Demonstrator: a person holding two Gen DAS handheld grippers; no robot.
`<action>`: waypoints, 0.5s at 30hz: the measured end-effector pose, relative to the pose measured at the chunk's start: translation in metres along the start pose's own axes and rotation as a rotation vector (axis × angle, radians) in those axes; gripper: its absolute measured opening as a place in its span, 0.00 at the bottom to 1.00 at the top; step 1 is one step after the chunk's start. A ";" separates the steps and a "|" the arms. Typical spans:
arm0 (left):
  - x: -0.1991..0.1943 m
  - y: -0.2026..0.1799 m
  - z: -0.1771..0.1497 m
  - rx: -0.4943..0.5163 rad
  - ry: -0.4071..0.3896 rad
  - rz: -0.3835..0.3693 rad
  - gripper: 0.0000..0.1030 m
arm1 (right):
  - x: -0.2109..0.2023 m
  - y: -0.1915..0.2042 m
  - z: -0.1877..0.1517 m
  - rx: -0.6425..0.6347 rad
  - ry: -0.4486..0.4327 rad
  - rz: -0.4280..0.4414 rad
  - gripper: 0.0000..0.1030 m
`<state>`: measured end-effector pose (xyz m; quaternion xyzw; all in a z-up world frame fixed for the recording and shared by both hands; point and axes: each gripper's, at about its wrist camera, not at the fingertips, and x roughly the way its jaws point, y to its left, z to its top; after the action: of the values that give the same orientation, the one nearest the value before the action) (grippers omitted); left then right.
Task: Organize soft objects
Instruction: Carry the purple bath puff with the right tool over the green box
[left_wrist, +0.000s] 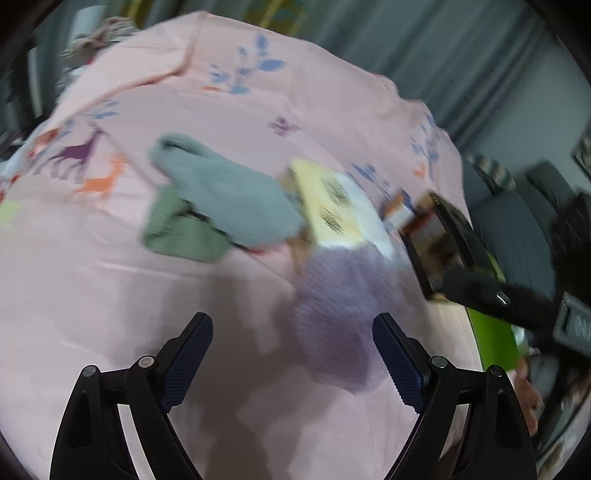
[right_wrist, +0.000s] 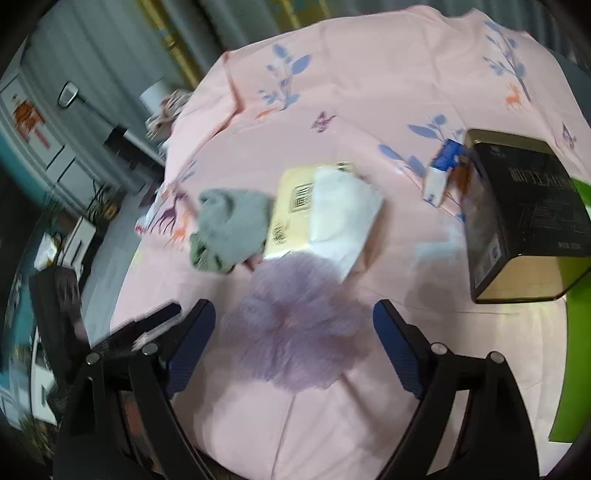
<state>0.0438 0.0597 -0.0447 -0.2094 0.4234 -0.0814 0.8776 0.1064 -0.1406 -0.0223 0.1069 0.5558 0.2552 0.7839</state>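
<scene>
On pink sheet (right_wrist: 332, 92), right gripper (right_wrist: 294, 317) spread wide over purple cloth (right_wrist: 295, 325), not gripping; left gripper (left_wrist: 292, 334) also released.

Bed under a pink sheet (right_wrist: 332, 74) printed with blue leaves and deer. Grey pleated curtains (left_wrist: 424, 40) behind its far edge. Pale panelled cabinet (right_wrist: 55, 155) stands along the left wall; potted plant (right_wrist: 99, 199) beside it.
</scene>
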 end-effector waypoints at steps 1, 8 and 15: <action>0.004 -0.006 -0.003 0.016 0.009 -0.001 0.77 | 0.010 -0.006 -0.002 0.029 0.022 0.025 0.85; 0.046 -0.030 -0.021 0.075 0.114 -0.015 0.39 | 0.060 -0.016 -0.017 0.105 0.145 0.105 0.71; 0.041 -0.050 -0.023 0.145 0.054 -0.027 0.30 | 0.065 -0.019 -0.026 0.107 0.177 0.165 0.31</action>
<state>0.0534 -0.0052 -0.0646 -0.1486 0.4370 -0.1296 0.8776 0.1042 -0.1260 -0.0931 0.1710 0.6251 0.2973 0.7012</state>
